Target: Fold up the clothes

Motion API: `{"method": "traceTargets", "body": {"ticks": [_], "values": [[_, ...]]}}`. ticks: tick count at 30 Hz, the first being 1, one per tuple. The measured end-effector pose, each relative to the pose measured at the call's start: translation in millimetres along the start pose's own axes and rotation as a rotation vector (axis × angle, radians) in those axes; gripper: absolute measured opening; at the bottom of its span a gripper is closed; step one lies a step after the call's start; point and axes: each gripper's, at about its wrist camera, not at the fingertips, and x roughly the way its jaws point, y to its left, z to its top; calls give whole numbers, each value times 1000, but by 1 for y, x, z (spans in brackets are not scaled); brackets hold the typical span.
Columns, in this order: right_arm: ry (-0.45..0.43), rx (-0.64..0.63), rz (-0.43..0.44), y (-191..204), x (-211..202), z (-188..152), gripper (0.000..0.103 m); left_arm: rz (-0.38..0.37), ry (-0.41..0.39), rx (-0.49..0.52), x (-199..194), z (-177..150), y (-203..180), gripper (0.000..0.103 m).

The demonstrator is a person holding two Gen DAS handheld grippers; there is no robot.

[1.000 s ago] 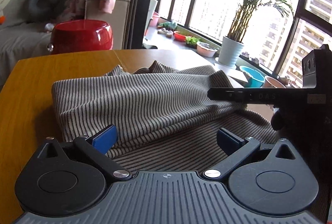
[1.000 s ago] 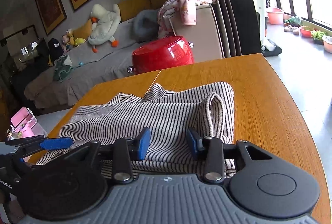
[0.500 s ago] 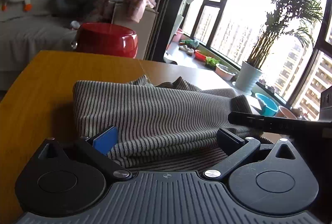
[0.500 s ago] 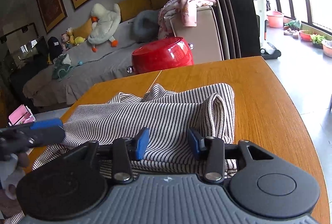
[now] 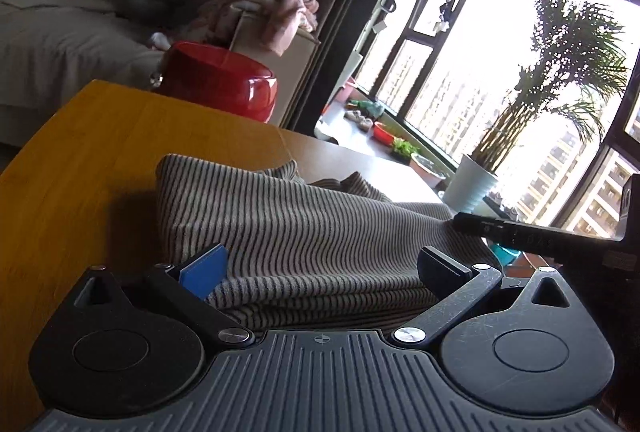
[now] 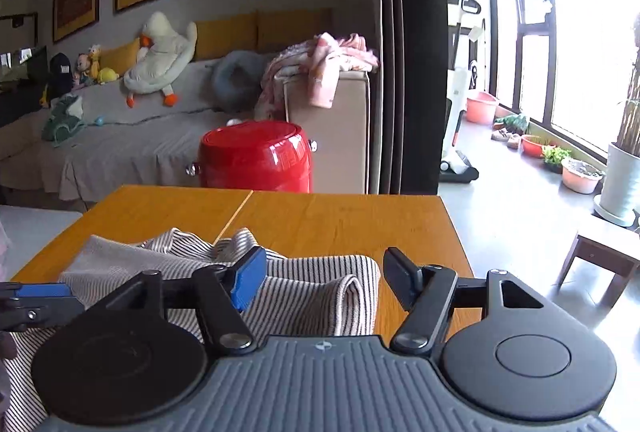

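A grey-and-white striped garment (image 5: 300, 232) lies folded in a bundle on the wooden table (image 5: 80, 159). My left gripper (image 5: 322, 270) is open, low over the bundle's near edge, and the cloth fills the space between its wide-set fingers. The right wrist view shows the same garment (image 6: 312, 296) with a rolled fold at its right end. My right gripper (image 6: 325, 282) hovers just above that fold; its jaws are opening and no pad presses the cloth. The right gripper's black finger (image 5: 540, 238) pokes in from the right. The left gripper's blue pad (image 6: 36, 296) shows at the left edge.
Bare table top (image 6: 340, 220) extends beyond the garment to its far edge. Behind it stand a red round container (image 6: 256, 159) and a sofa with toys. A white plant pot (image 5: 472, 187) and a low stool (image 6: 600, 256) sit on the floor by the window.
The right jaws have spread apart and the gripper has risen off the cloth's fold. The left gripper has rolled and shifted slightly, its jaws staying wide.
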Motion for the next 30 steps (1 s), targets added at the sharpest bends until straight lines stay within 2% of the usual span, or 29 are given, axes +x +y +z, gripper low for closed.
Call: {"method": "traceTargets", "body": {"ticks": [2, 3, 4, 6, 7, 12, 13, 14, 16, 19, 21, 30], "values": [[57, 2, 23, 1, 12, -6, 63, -2, -1, -8, 1, 1, 1, 103], [87, 4, 37, 2, 18, -10, 52, -3, -1, -11, 1, 1, 1, 103], [93, -14, 37, 5, 20, -11, 32, -5, -2, -14, 1, 0, 1, 103], [81, -51, 41, 12, 20, -9, 16, -8, -5, -19, 1, 0, 2, 103], [60, -55, 58, 13, 17, -4, 13, -9, -6, -22, 1, 0, 2, 103], [-69, -110, 66, 18, -6, 25, 8, -25, -10, -33, 0, 0, 5, 103], [-81, -106, 56, 14, -7, 30, 4, -29, -9, -34, 0, 0, 5, 103], [-83, -93, 48, 9, -7, 33, 4, -29, -8, -34, 0, 0, 5, 103], [-42, -57, 40, -1, 1, 28, 4, -28, -7, -34, 0, 0, 5, 103], [81, -65, 2, -4, 24, -3, 4, -32, -6, -41, 0, 0, 6, 103], [90, -63, -2, -6, 27, -18, 5, -32, -6, -41, 0, 0, 6, 103], [100, -38, -8, -11, 25, -22, 6, -31, -4, -42, -1, 0, 5, 103]]}}
